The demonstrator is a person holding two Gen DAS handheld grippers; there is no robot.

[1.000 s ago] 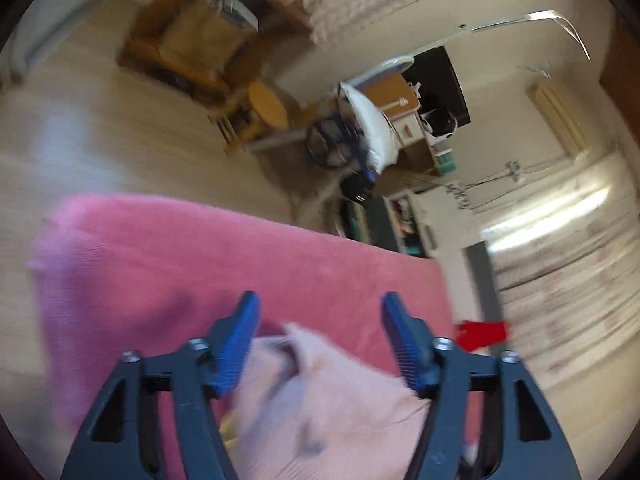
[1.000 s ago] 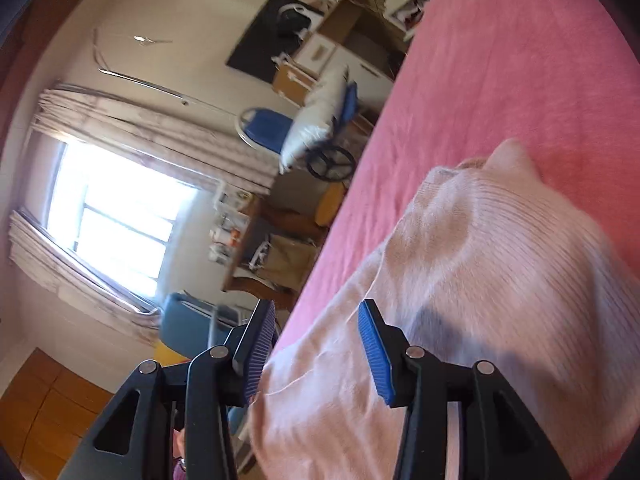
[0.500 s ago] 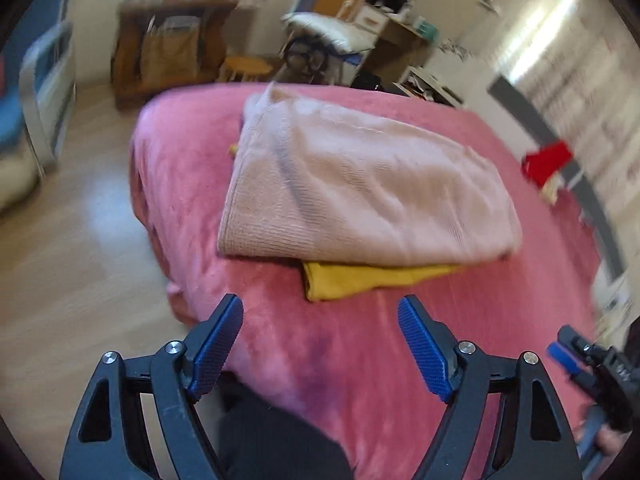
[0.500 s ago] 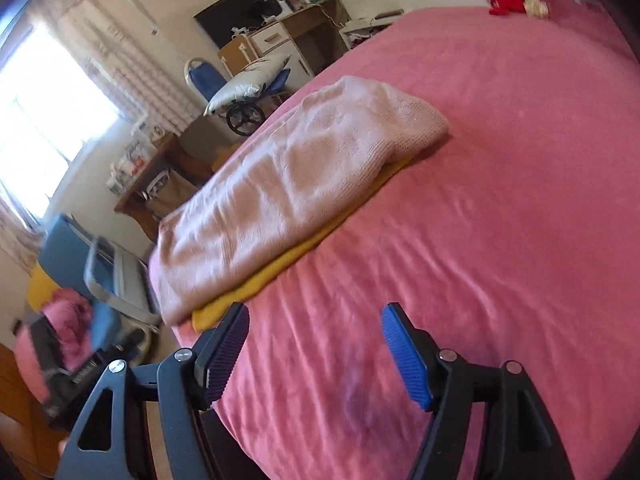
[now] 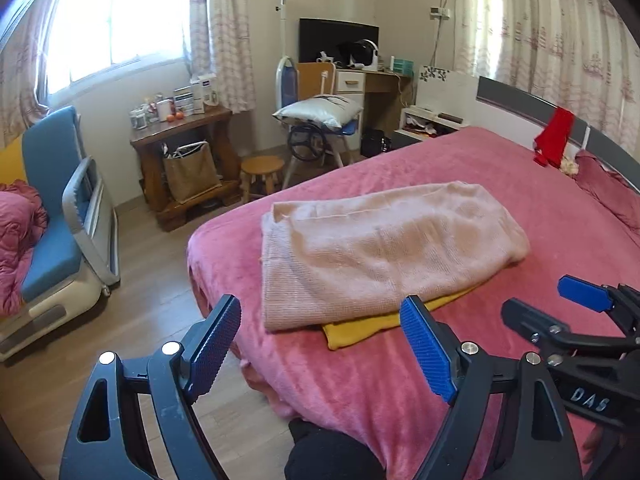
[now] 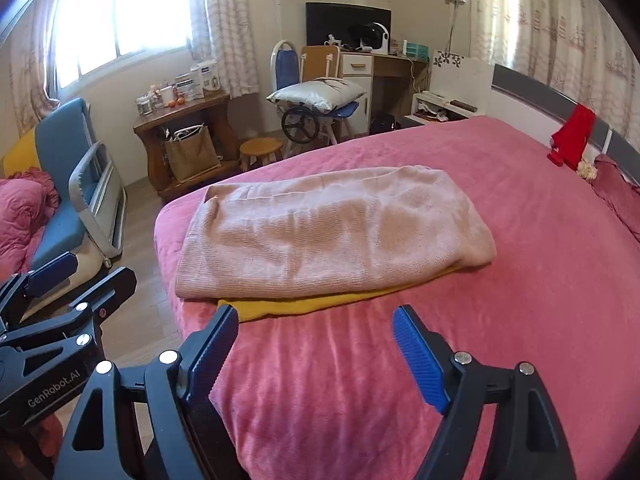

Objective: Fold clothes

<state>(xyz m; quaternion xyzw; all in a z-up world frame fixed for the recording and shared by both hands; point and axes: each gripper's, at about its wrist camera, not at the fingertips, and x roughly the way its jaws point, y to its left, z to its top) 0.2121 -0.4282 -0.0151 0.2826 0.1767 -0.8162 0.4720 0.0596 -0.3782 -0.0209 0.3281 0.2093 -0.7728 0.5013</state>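
On the pink-blanketed bed (image 6: 500, 320), a folded pale-pink knit sweater (image 6: 332, 232) is stacked on a folded mustard-yellow garment (image 6: 304, 304). Left tool (image 5: 320, 350) is held wide, empty; right tool (image 6: 316, 350) is opening, empty. The stack could be skewed if snagged.

Left gripper (image 5: 322, 344) in foreground, jaws wide apart with nothing between them, held above the near corner of the pink bed cover (image 5: 420, 392); right gripper (image 5: 560, 300) enters at lower right, only one blue pad (image 5: 584, 294) in sight. On the bed a folded pale pink sweater (image 5: 384, 252) lies on top of a folded yellow garment (image 5: 372, 326), whose edge shows along the near side. Beyond: blue armchair (image 5: 52, 208) left, wooden side table (image 5: 184, 132), round stool (image 5: 262, 168), red cloth (image 5: 554, 136) draped on headboard.
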